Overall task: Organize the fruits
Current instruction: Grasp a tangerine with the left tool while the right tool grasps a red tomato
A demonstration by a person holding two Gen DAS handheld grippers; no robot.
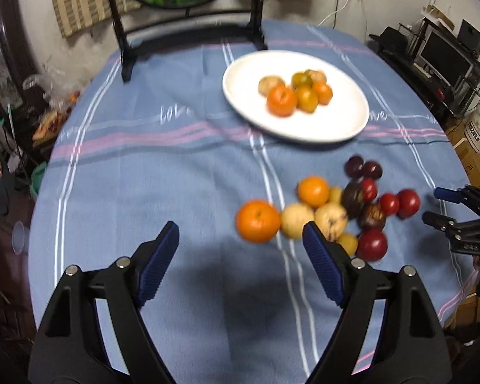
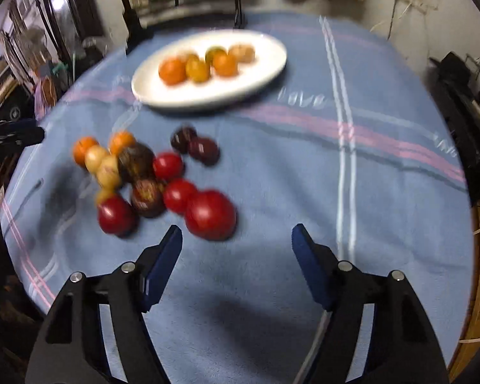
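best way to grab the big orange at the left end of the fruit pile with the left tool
Take the big orange across its round middle, coming down from above with the open left tool. Its left side faces bare cloth; a pale yellow fruit touches its right, so one finger must wedge between them.

"love" in white script on the blue tablecloth (image 2: pixel 384 192), repeated along its stripes
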